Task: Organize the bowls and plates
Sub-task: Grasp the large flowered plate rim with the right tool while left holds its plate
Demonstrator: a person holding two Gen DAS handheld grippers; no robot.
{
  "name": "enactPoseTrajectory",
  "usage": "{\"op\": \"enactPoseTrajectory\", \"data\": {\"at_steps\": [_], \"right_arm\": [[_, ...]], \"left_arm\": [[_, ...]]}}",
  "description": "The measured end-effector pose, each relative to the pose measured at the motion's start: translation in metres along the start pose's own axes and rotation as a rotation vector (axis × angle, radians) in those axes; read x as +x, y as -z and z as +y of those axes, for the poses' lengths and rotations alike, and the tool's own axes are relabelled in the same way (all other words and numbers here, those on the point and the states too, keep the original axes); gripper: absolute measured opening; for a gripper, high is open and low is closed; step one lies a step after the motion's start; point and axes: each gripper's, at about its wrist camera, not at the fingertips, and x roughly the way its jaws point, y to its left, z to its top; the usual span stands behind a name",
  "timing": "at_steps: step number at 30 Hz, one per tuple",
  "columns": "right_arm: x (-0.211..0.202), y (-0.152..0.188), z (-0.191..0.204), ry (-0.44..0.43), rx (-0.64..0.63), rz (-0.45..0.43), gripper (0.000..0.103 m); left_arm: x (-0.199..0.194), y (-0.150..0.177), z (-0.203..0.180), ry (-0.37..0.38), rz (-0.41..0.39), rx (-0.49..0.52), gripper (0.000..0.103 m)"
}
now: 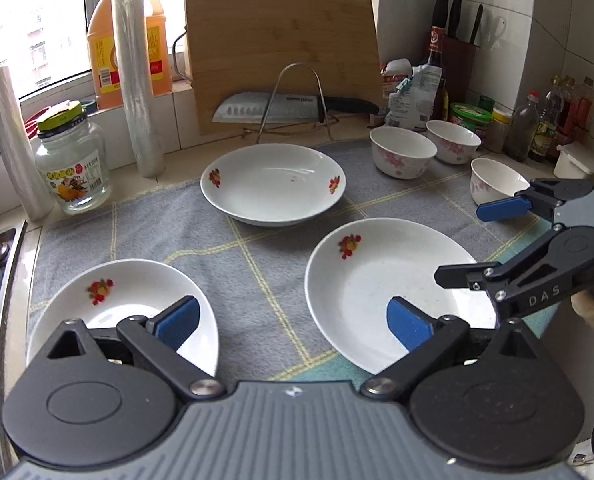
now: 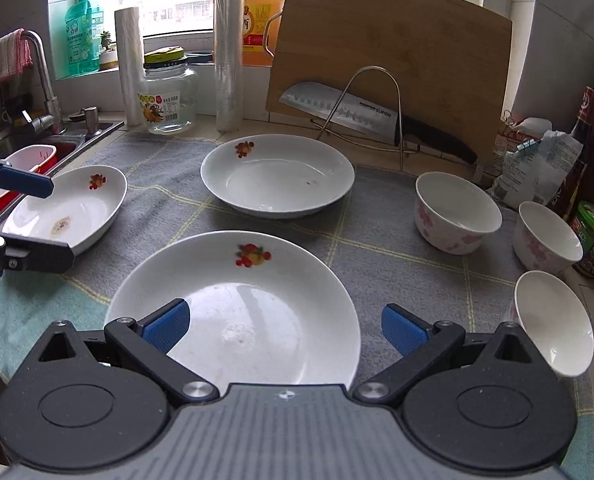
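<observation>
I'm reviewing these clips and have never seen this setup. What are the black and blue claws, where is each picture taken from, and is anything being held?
There is no robot here: a person holds a two-finger gripper in each hand, with a wide-angle camera on each looking along its fingers. One picture looks out over the left gripper, the other over the right gripper; each also shows the other gripper at its edge. Both stand open and hold nothing.

On a grey checked towel lie three white plates with fruit prints: one at the back, one on the left and one on the right. Three pink-flowered bowls sit to the right. Behind stand a cutting board and a knife.
</observation>
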Motion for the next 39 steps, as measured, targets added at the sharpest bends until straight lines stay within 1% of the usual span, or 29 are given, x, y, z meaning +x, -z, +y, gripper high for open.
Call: {"op": "enactPoseTrajectory", "data": {"at_steps": [3, 7, 10, 15, 20, 24, 28, 39], "right_arm": [[0.004, 0.009, -0.02, -0.045, 0.004, 0.023, 0.103], [0.012, 0.016, -0.037, -0.093, 0.016, 0.055, 0.103], [0.02, 0.02, -0.044, -0.124, 0.03, 0.079, 0.103], [0.034, 0.023, -0.046, -0.169, 0.051, 0.127, 0.103], [0.048, 0.024, -0.046, -0.208, 0.09, 0.186, 0.103], [0.052, 0.019, -0.044, -0.217, 0.088, 0.187, 0.103], [0.058, 0.013, -0.04, -0.23, 0.076, 0.193, 0.103], [0.07, 0.001, -0.044, -0.243, 0.058, 0.223, 0.103]], "left_arm": [[0.006, 0.011, -0.021, -0.015, 0.03, -0.014, 0.1], [0.01, 0.022, -0.039, -0.035, 0.07, -0.011, 0.1], [0.013, 0.03, -0.05, -0.024, 0.106, 0.013, 0.1], [0.023, 0.041, -0.057, -0.008, 0.166, 0.059, 0.1], [0.036, 0.046, -0.057, 0.011, 0.2, 0.082, 0.1], [0.043, 0.048, -0.056, 0.022, 0.206, 0.107, 0.1], [0.05, 0.046, -0.054, 0.042, 0.207, 0.106, 0.1], [0.062, 0.037, -0.05, 0.094, 0.184, 0.144, 0.1]]}}
